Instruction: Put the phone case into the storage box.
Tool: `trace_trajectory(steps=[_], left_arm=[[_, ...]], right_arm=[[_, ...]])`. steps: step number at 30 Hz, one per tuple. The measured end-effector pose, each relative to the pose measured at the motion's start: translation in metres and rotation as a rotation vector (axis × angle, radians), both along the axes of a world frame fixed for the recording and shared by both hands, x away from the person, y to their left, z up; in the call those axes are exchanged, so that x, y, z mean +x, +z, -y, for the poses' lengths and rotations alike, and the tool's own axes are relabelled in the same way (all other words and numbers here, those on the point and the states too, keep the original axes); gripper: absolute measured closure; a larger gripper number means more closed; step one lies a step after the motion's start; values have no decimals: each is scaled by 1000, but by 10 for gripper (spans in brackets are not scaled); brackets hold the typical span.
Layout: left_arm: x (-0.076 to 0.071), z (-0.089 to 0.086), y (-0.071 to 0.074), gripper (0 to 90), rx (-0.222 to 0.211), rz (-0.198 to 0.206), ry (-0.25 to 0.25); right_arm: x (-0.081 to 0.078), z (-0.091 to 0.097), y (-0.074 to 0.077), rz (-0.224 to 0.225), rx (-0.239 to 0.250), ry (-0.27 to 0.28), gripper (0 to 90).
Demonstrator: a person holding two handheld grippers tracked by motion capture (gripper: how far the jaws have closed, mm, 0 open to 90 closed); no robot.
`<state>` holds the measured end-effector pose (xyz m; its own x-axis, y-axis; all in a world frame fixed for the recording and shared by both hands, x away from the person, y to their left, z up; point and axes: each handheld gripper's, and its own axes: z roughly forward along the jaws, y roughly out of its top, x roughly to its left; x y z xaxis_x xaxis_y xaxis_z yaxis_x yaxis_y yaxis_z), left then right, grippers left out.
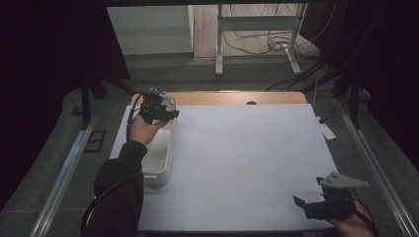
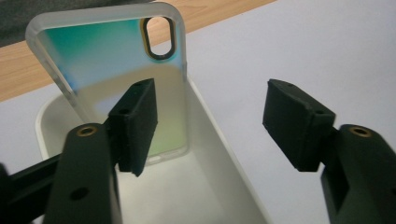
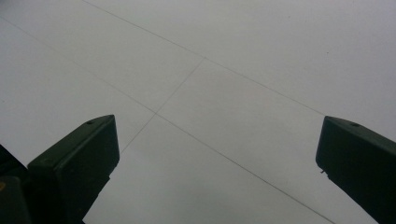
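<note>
Left gripper [image 2: 210,126] stands wide, clear of the phone case [image 2: 116,70] leaning upright in the white tray [image 2: 224,154], apparently released; right gripper [image 3: 215,158] idles wide over the table [image 3: 233,70]

Frosted plastic phone case [image 2: 112,60] (iridescent); glossy white tray [image 2: 219,154].

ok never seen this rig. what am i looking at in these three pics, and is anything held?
No robot: a person holds a handheld two-jaw gripper in each hand. The high view looks down on a white table. The other two pictures come from cameras riding on each gripper, looking along its black jaws. The left gripper hangs over a white bin where a translucent phone case leans on the wall; the jaws stand apart, gripping nothing. The right gripper is open over bare table, near the front right corner.
</note>
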<state>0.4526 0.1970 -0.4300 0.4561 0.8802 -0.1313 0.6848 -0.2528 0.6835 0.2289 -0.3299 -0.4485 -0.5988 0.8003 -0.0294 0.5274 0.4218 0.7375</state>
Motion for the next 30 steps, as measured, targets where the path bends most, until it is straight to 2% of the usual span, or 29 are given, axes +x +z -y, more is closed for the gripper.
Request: trace_trajectory(steps=[7, 16, 23, 30], left_arm=[[-7, -2, 0, 258, -16, 5, -9], [-17, -8, 1, 165, -63, 4, -24], [-24, -10, 3, 83, -66, 13, -34], [-33, -8, 7, 42, -71, 17, -58]], right_arm=[[0, 0, 0, -2, -2, 0, 0], [0, 0, 0, -4, -5, 0, 0], [0, -1, 0, -5, -5, 0, 0], [0, -1, 0, -5, -6, 2, 0]])
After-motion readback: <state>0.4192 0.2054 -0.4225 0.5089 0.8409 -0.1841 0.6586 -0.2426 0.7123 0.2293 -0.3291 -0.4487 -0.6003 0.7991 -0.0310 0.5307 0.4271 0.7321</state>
